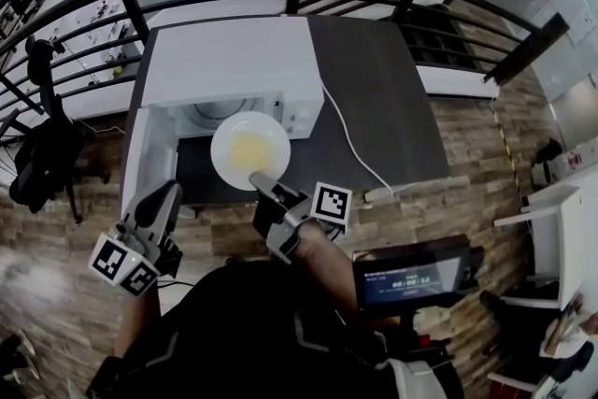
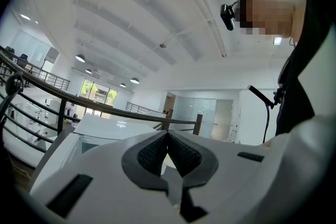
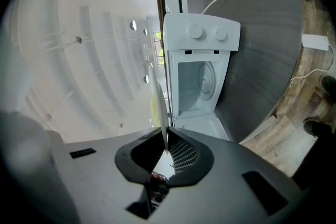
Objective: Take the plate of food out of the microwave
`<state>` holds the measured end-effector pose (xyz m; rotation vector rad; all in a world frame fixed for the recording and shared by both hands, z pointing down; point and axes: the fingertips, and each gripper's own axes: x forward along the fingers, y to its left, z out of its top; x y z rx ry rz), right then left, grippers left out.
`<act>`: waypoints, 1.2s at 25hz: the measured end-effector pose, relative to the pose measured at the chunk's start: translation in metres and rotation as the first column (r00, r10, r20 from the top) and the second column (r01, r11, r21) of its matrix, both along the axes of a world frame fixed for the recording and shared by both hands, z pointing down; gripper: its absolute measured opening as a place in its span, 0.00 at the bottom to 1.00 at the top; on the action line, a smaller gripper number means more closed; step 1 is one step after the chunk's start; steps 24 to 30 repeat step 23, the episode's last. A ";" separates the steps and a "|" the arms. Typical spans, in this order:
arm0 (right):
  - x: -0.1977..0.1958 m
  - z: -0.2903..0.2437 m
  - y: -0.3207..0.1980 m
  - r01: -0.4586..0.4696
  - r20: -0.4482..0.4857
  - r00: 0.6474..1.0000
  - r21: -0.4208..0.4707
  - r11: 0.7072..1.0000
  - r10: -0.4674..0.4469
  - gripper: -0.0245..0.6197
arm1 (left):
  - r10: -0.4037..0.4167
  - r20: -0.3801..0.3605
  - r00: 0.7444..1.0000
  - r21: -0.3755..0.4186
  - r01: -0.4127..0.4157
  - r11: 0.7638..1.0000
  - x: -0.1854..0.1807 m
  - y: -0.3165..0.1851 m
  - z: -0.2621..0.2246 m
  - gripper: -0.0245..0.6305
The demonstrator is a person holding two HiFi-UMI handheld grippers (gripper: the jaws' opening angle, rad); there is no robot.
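Plate of food [image 1: 225, 160] gripped at rim by right hand-held gripper [image 1: 261, 183] before microwave [image 1: 234, 61]; left hand-held gripper [image 1: 167, 193] clenched empty.

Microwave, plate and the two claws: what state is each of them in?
Microwave: door open, nothing inside.
Plate: outside the microwave, yellow food on it, held by its rim.
Right claw: shut on the plate's rim.
Left claw: shut, holding nothing.
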<state>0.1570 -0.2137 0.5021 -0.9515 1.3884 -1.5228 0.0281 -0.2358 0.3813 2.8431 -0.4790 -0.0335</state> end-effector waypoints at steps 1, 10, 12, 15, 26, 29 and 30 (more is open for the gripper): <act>0.002 0.001 -0.001 0.004 -0.001 1.000 -0.001 1.000 -0.004 0.07 | 0.000 -0.001 1.000 0.001 0.000 1.000 0.003 -0.001 0.000 0.04; 0.005 0.002 -0.002 0.032 0.008 0.999 0.006 0.999 -0.032 0.07 | -0.011 -0.002 1.000 -0.002 0.011 1.000 0.014 0.001 -0.001 0.04; 0.004 0.001 -0.002 0.037 0.009 0.999 0.012 0.999 -0.037 0.07 | -0.011 -0.002 1.000 0.000 0.011 1.000 0.014 0.002 -0.001 0.04; 0.004 0.003 -0.002 0.037 0.010 0.999 0.011 0.999 -0.037 0.07 | -0.010 -0.005 1.000 0.003 0.010 1.000 0.015 0.003 0.000 0.04; -0.002 0.007 -0.002 0.030 -0.004 1.000 0.011 0.999 -0.030 0.07 | -0.018 -0.014 1.000 0.002 0.018 1.000 0.005 0.001 0.003 0.04; -0.002 0.007 -0.002 0.030 -0.004 1.000 0.011 0.999 -0.030 0.07 | -0.018 -0.014 1.000 0.002 0.018 1.000 0.005 0.001 0.003 0.04; -0.002 0.007 -0.002 0.030 -0.004 1.000 0.011 0.999 -0.030 0.07 | -0.018 -0.014 1.000 0.002 0.018 1.000 0.005 0.001 0.003 0.04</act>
